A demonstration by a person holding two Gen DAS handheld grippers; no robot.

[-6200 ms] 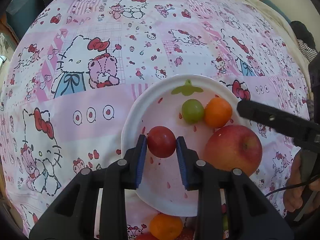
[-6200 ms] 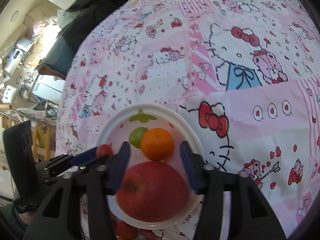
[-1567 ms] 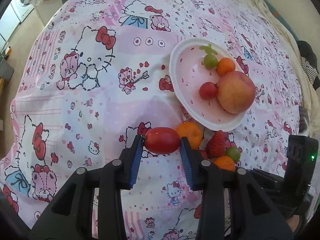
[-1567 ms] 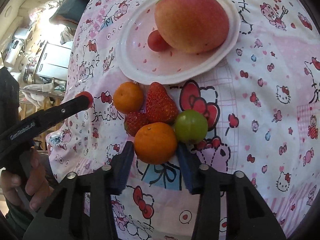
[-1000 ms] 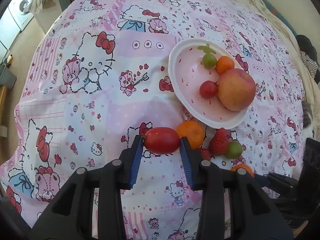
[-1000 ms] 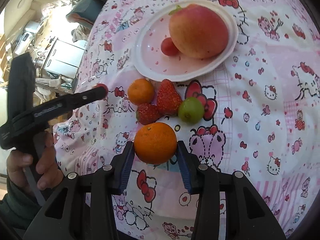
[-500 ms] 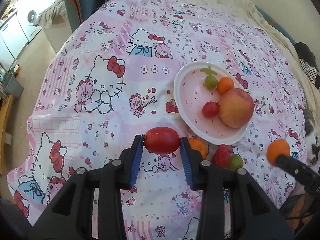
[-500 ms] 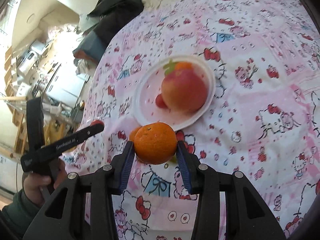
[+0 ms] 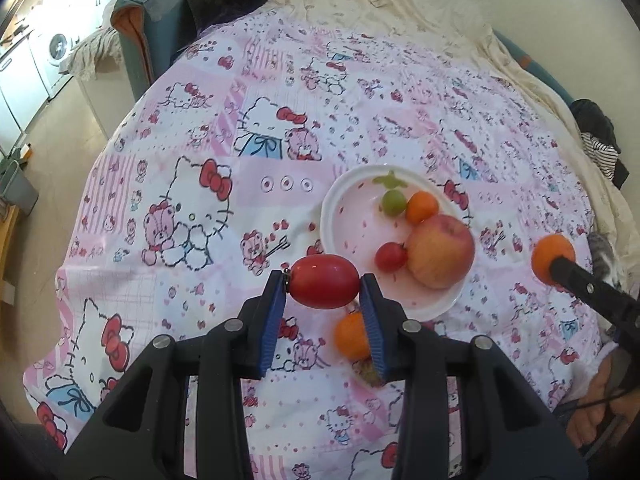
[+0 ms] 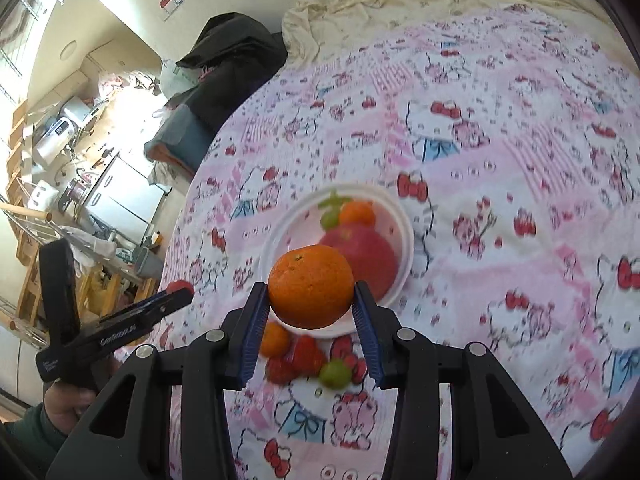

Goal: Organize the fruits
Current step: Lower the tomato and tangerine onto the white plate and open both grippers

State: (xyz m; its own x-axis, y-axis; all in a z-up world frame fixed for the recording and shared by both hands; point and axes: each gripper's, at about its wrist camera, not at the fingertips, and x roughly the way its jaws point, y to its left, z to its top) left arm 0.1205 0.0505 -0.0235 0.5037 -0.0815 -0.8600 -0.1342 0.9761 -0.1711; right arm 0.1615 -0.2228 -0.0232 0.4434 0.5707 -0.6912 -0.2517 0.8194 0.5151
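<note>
My left gripper point(image 9: 324, 294) is shut on an oval red tomato point(image 9: 323, 287), held high above the cloth, near side of the white plate point(image 9: 340, 236). The plate holds a red apple point(image 9: 440, 258), a small round tomato point(image 9: 390, 257), a small orange point(image 9: 421, 208) and a green fruit point(image 9: 393, 202). My right gripper point(image 10: 310, 308) is shut on an orange point(image 10: 310, 292), raised above the plate point(image 10: 404, 248). It shows at the right of the left wrist view point(image 9: 554, 260). On the cloth lie another orange point(image 10: 274, 340), strawberries point(image 10: 306, 354) and a green fruit point(image 10: 336, 374).
A pink cartoon-print cloth point(image 9: 200, 200) covers the round table. A cream sheet point(image 9: 400, 4) lies bunched at the far edge. A dark jacket over a chair point(image 10: 228, 60) stands beyond the table. The table edge drops to the floor at the left point(image 9: 52, 160).
Both grippers have lifted higher with their fruit, so the table looks smaller. The right gripper's orange has risen from beside the loose fruit pile to over the plate's near edge.
</note>
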